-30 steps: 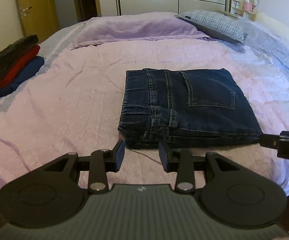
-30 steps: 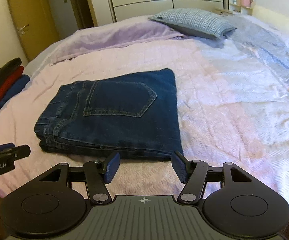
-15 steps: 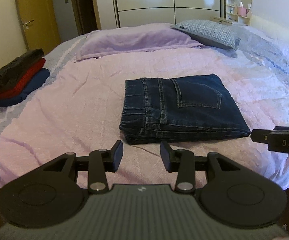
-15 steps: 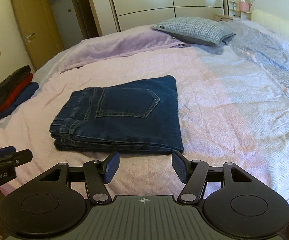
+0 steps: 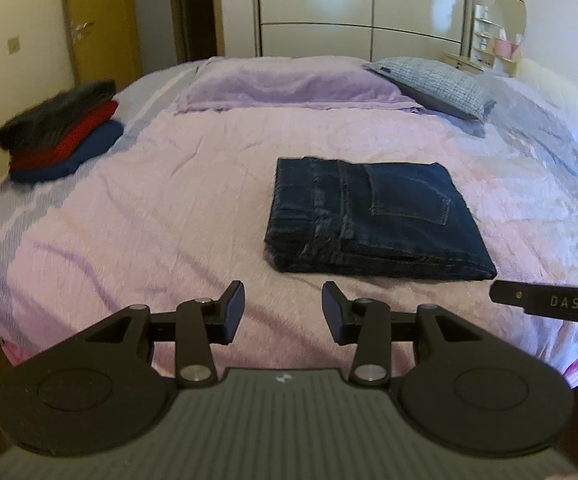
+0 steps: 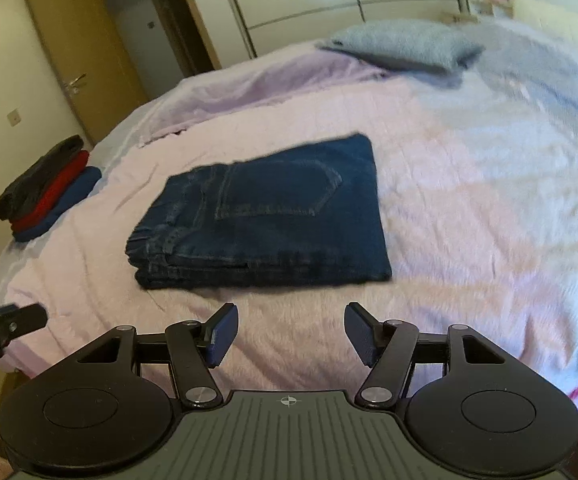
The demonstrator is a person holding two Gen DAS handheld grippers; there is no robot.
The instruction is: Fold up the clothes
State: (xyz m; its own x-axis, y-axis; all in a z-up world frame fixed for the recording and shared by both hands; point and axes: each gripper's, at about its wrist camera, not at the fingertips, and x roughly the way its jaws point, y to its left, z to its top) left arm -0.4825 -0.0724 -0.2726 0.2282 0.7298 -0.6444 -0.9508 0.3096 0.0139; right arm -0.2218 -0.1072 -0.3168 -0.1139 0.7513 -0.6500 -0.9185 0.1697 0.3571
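1. Lower centre of each view: the left gripper point(image 5: 283, 306) and the right gripper point(image 6: 291, 330), each with its jaws spread apart and nothing between them, both hanging above the near edge of the bed point(image 5: 149, 220) and touching no cloth.
2. Centre of each view: the jeans point(image 5: 373, 220), folded into a compact rectangle of several layers, back pocket uppermost, lying flat on the pink cover and well clear of both grippers. In this item the folded state the task asks for is already present.
3. Left edge of each view: a stack of folded clothes point(image 5: 57, 132), dark over red over blue, near the bed's side and well apart from the jeans.
4. Upper part of each view: a lilac pillow point(image 5: 289, 84) and a checked pillow point(image 5: 433, 84) at the head of the bed.
5. Judgement: no unfolded garment shows in either view; what may remain is moving the jeans to the stack, which the pictures cannot settle.
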